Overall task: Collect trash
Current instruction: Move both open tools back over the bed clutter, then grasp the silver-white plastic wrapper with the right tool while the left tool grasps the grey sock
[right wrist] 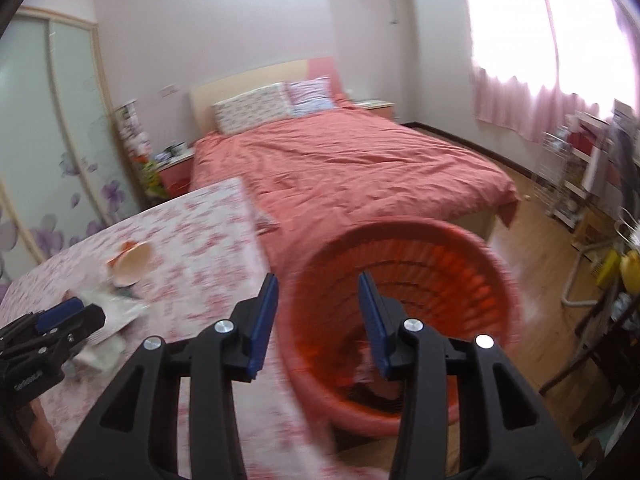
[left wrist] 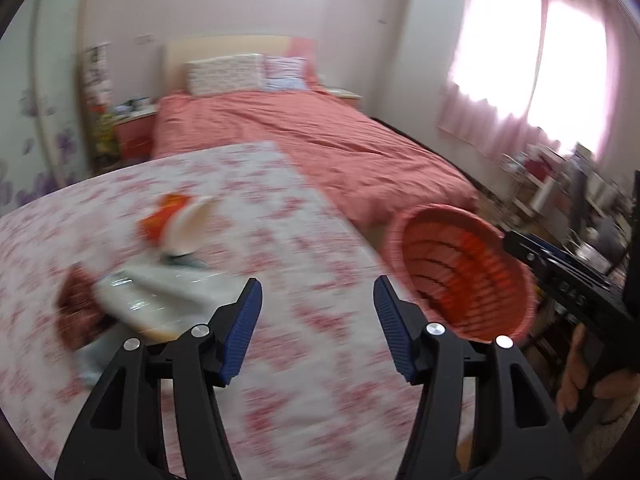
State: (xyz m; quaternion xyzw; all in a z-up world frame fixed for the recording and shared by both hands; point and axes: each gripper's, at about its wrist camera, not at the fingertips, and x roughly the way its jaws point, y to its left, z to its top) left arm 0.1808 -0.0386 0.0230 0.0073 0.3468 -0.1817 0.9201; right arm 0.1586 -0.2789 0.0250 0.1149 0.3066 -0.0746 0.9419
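Red basket [right wrist: 404, 320] (contents blurred) sits just beyond the right gripper [right wrist: 318, 316]; both it and the left gripper [left wrist: 318, 320] gape, holding nothing.

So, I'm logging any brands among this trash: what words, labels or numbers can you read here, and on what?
None can be read for sure.
Left gripper: small white print on its black body, too blurred to read.
Orange wrapper on the table: too blurred to read.
White wrapper: no readable print.
Red basket: no label seen.

Floral-clothed table [left wrist: 304, 240] bearing wrappers [left wrist: 152, 300] (blurred) and cup [left wrist: 192, 228].
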